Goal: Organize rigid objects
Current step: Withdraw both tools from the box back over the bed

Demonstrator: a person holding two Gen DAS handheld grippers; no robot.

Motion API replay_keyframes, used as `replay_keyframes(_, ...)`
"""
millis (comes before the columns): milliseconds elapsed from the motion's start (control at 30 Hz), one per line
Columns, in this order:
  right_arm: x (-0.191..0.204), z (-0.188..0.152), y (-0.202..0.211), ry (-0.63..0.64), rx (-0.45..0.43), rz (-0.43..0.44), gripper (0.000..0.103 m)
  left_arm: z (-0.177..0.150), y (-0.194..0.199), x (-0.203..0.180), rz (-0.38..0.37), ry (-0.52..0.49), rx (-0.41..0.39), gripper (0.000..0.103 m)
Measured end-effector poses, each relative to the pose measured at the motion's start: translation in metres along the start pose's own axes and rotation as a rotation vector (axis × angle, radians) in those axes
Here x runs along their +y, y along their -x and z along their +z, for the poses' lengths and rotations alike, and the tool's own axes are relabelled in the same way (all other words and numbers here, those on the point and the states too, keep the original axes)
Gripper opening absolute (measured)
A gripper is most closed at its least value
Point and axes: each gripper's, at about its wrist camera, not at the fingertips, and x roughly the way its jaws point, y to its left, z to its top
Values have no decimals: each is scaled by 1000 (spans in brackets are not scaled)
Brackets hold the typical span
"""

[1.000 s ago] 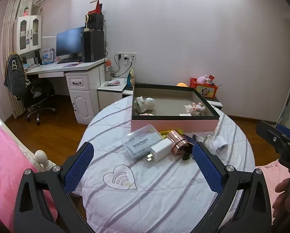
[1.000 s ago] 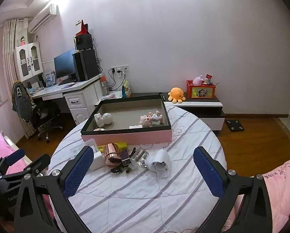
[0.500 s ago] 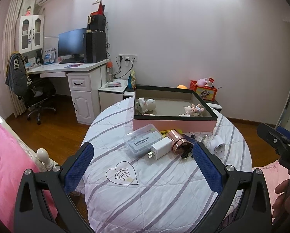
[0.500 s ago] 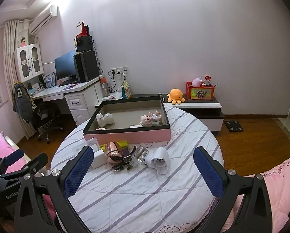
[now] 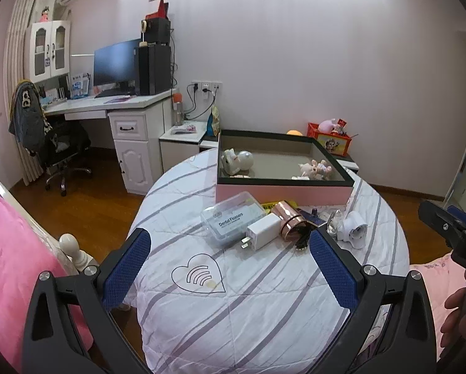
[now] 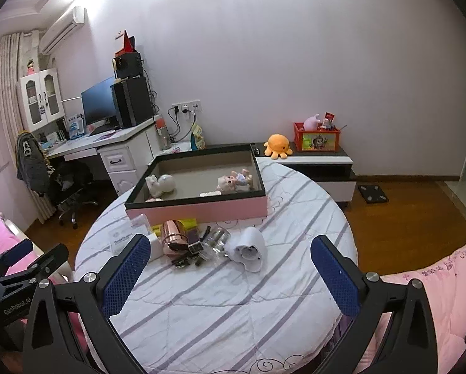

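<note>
A pink box with a black rim (image 5: pixel 282 191) (image 6: pixel 201 210) stands at the far side of the round table (image 5: pixel 264 296) and holds a white figurine (image 5: pixel 236 160) and a small doll (image 5: pixel 315 168). In front of it lie a clear floss box (image 5: pixel 233 218), a white charger (image 5: pixel 261 230), a rose-gold cylinder (image 5: pixel 287 218) (image 6: pixel 173 233), a clear glass item (image 6: pixel 217 240) and a white plug adapter (image 5: pixel 354 230) (image 6: pixel 248 247). My left gripper (image 5: pixel 229 265) is open above the near table. My right gripper (image 6: pixel 229 268) is open, short of the pile.
A desk with a monitor (image 5: pixel 117 65) and an office chair (image 5: pixel 61 149) stand at the left. A low cabinet with an orange plush (image 6: pixel 278 146) and a red crate (image 6: pixel 315 137) is behind the table. Pink bedding (image 5: pixel 11 249) flanks both sides.
Both grippers have pulled back and risen a little from the table, so the pile and box look smaller. Both stay open. Nothing on the table has moved.
</note>
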Motion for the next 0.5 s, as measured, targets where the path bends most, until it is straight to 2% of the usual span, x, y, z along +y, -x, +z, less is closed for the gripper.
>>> replay_keyframes(267, -7, -2, -17, -5, 39, -6, 103, -3, -28, 7, 18, 9, 56, 103)
replay_keyframes(500, -18, -10, -47, -19, 109, -27, 103, -9, -54, 16, 35, 14, 110, 103)
